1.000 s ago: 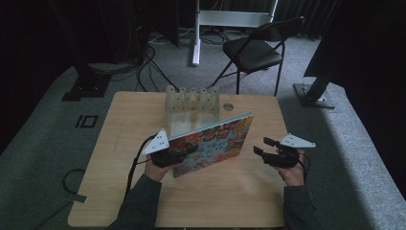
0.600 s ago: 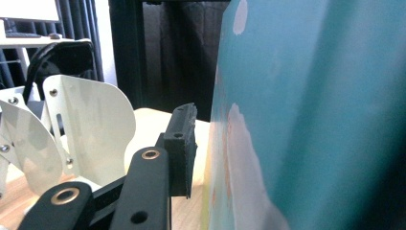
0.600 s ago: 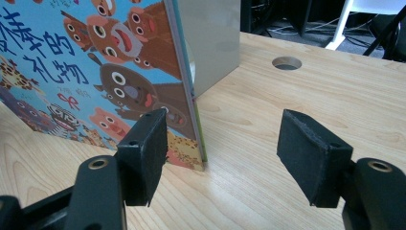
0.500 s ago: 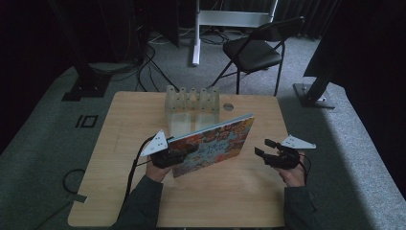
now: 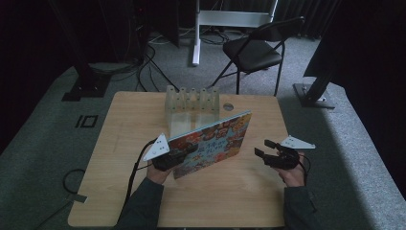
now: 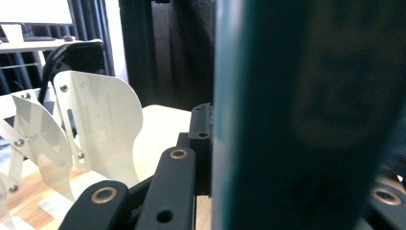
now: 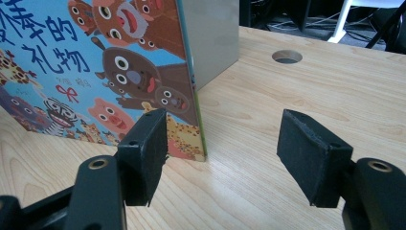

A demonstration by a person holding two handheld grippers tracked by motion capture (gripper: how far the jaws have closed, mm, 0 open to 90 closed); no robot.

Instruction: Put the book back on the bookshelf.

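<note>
Your left gripper [image 5: 178, 157] is clamped on the picture book [image 5: 213, 142], standing it on edge mid-table [image 5: 239, 191]. Right gripper [image 7: 220, 158] is agape beside its spine. Steady the free edge before moving toward the rack [image 5: 191, 103] (my guess at destination).

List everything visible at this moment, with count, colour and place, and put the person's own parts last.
Table: one, light wood, centre of the carpeted floor.
Picture book: one, colourful cartoon-animal cover, stood on edge mid-table.
Divider rack: one, translucent white, far middle of the table behind the book.
Cable hole: one, round, in the tabletop beyond the book.
Folding chair: one, black, on the floor beyond the table.
Left gripper: one, black, shut on the picture book's near-left edge.
Right gripper: one, black, open, fingers just short of the book's right end.
Forearms: two, dark sleeves, from the near edge.
</note>
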